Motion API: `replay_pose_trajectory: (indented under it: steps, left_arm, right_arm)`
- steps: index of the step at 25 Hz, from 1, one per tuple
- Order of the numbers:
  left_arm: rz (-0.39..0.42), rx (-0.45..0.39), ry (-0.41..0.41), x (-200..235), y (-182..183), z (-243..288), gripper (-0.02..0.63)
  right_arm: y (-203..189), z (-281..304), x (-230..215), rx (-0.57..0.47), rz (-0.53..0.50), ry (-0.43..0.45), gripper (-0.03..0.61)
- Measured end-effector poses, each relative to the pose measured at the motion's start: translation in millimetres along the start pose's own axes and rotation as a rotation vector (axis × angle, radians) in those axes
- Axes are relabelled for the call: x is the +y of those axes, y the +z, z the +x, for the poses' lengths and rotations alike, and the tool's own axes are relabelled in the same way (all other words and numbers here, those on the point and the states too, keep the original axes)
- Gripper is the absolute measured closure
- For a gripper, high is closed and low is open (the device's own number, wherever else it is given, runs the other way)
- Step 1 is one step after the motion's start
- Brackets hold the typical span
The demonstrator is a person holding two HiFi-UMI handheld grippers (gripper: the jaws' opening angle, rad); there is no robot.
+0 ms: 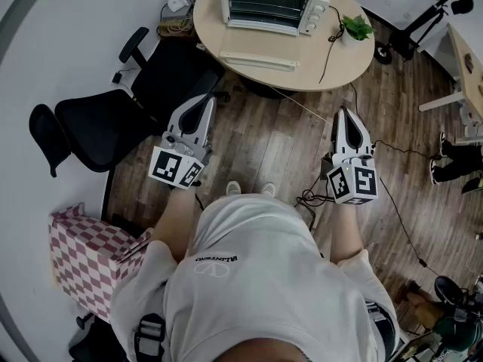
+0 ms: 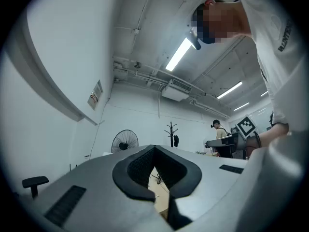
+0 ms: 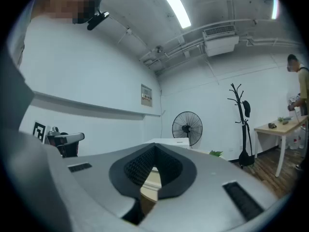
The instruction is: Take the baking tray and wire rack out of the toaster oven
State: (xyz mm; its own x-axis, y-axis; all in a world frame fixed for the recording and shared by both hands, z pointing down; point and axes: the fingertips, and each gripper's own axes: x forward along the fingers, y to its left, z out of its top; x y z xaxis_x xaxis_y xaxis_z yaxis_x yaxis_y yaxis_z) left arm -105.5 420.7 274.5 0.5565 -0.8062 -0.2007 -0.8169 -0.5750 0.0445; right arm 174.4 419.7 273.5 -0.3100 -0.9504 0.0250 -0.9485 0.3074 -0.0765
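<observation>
A white toaster oven (image 1: 275, 4) stands on the round wooden table (image 1: 355, 62) at the top of the head view, its door (image 1: 256, 51) folded down toward me. Bars of a wire rack show in its dark opening; I cannot make out a baking tray. My left gripper (image 1: 205, 101) and right gripper (image 1: 344, 113) hang over the wooden floor, short of the table, both shut and empty. In the left gripper view the jaws (image 2: 155, 151) meet at their tips. The right gripper (image 3: 154, 151) points level, with the oven's top (image 3: 169, 141) just beyond it.
A black office chair (image 1: 98, 119) stands left of my left gripper. A checkered box (image 1: 87, 251) sits at lower left. Cables run over the floor (image 1: 392, 202) on the right. A potted plant (image 1: 355, 27) sits on the table's right edge. Another table (image 3: 282, 127) and a fan (image 3: 187, 127) stand further off.
</observation>
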Motion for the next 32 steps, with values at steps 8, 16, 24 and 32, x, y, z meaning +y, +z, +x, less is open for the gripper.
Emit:
replay_pose_trajectory:
  steps: [8,16,24,32]
  left_arm:
    - [-0.008,0.012,-0.007,-11,-4,4,0.614]
    - [-0.002,0.023,-0.005,-32,-10,19,0.614]
    - [0.009,0.027,0.013,-57,-16,41,0.614]
    - [-0.011,0.041,0.029,-58,-32,56,0.614]
  right_arm:
    - [-2,-3,-4,0.009,0.000,0.013,0.583]
    - [-17,-3,-19,0.029,0.059,0.063,0.581]
    - [-17,-2,-48,0.020,0.060,0.107,0.581]
    - [-33,18,-58,0.065,0.073,0.134,0.581]
